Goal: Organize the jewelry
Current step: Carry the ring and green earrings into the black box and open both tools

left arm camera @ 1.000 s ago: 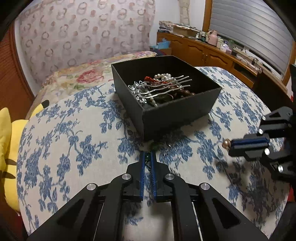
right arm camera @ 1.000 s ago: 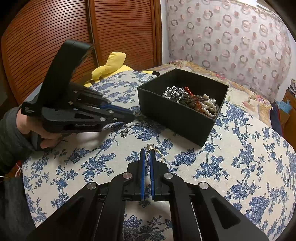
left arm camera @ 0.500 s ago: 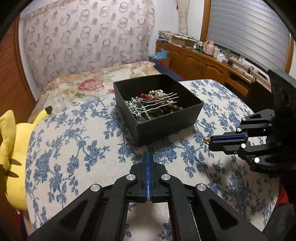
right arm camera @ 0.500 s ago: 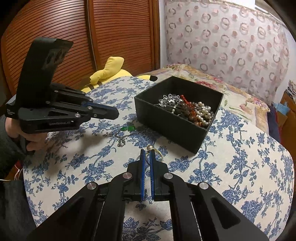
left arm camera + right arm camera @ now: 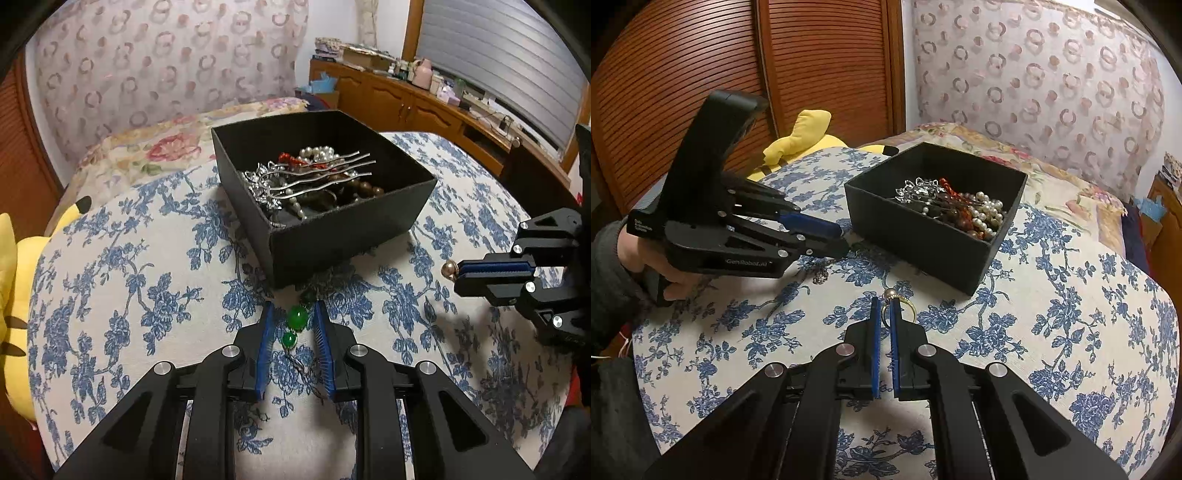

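Left wrist view: the left hand-held gripper (image 5: pixel 293 325) is spread open around a green pendant (image 5: pixel 297 316); a gold ring (image 5: pixel 895 304) is pinched by the right hand-held gripper (image 5: pixel 885 312)

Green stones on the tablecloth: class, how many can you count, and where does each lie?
2, both between the open left gripper's fingers: the larger green stone nearer the black box, the smaller green stone behind it. More may be hidden.

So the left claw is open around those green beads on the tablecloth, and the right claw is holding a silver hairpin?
Not a hairpin. The right wrist view shows the right claw shut on a gold ring. The left claw is open around the green beads, as you said.
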### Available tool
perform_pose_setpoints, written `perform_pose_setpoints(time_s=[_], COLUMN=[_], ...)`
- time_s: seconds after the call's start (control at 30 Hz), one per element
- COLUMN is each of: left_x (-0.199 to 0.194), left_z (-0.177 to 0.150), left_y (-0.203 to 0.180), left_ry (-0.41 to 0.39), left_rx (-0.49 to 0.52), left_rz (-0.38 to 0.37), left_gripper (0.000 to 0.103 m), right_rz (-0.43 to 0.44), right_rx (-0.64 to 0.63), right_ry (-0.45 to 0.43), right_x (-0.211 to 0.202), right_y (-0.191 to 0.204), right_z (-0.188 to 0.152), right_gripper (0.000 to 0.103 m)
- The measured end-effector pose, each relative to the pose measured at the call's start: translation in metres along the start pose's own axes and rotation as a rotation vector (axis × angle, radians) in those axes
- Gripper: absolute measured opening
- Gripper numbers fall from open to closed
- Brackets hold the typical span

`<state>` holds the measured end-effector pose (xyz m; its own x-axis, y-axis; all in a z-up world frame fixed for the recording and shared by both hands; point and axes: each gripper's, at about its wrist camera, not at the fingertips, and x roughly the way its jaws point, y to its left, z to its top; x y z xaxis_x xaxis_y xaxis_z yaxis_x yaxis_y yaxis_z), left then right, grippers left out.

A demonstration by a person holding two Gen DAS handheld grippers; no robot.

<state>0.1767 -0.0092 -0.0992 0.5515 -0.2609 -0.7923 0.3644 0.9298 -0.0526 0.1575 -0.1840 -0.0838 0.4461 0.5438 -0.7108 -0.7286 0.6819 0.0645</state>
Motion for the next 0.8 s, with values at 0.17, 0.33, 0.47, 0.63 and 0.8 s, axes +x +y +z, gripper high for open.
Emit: perform_pose_setpoints(time_s=[0.17, 0.33, 0.47, 0.63, 0.8], left_x=[-0.002, -0.020, -0.046, -0.070, -0.084], left_z=[-0.002, 0.001, 0.012, 0.032, 0.053], left_y=[-0.006, -0.007, -0.009, -0.014, -0.016], left_ry=[-0.006, -0.051, -0.123, -0.197, -0.258], left_rx=[0.030, 0.010, 0.000, -0.003, -0.006], left_rz=[-0.006, -0.012, -0.016, -0.022, -0.029], left_gripper=[0.010, 0.010, 0.010, 0.010, 0.010], right_rz=[0.000, -0.004, -0.015, -0.026, -0.036], right_rx=[0.000, 0.001, 0.000, -0.003, -0.007], right_ry=[-0.001, -0.017, -0.050, -0.099, -0.135], right_x=[0.000, -0.002, -0.010, -0.020, -0.024], right_y=[-0.001, -0.006, -0.009, -0.014, -0.021], right_z=[0.000, 0.004, 0.016, 0.035, 0.054], right_gripper=[0.005, 0.006, 0.006, 0.005, 0.005])
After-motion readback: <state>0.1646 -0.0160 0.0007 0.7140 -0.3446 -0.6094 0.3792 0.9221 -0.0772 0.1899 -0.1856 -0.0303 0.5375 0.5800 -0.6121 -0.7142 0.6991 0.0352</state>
